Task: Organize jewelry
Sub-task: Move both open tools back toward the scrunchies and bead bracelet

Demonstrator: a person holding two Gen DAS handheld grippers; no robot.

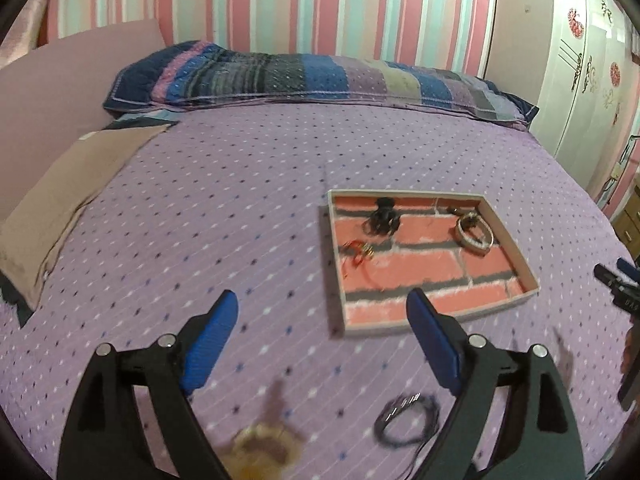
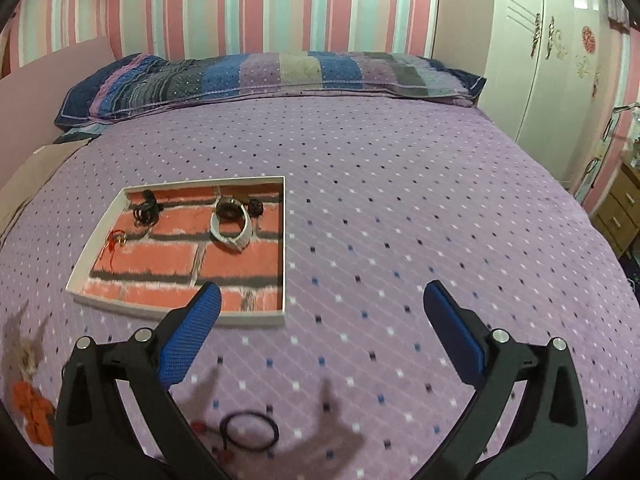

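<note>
Both grippers are held above a purple dotted bedspread point(image 2: 400, 184), jaws spread wide with nothing between them: the left gripper point(image 1: 322, 340) and the right gripper point(image 2: 322, 332). A shallow brick-patterned tray point(image 2: 280, 248) rests on the bed, holding a white bracelet point(image 2: 232, 228), black rings point(image 2: 145, 212) and a red-and-gold piece point(image 2: 117, 240). A black cord loop point(image 2: 249, 430) lies outside the tray, near the right gripper.

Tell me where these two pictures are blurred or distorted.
Left wrist view: motion blur smears the near bedspread, the tan piece and dark cord; the tray is softer too. Right wrist view: sharper, tongs' shadow near the black ring. Both: fisheye bends the bed's edges, dark corners.
</note>
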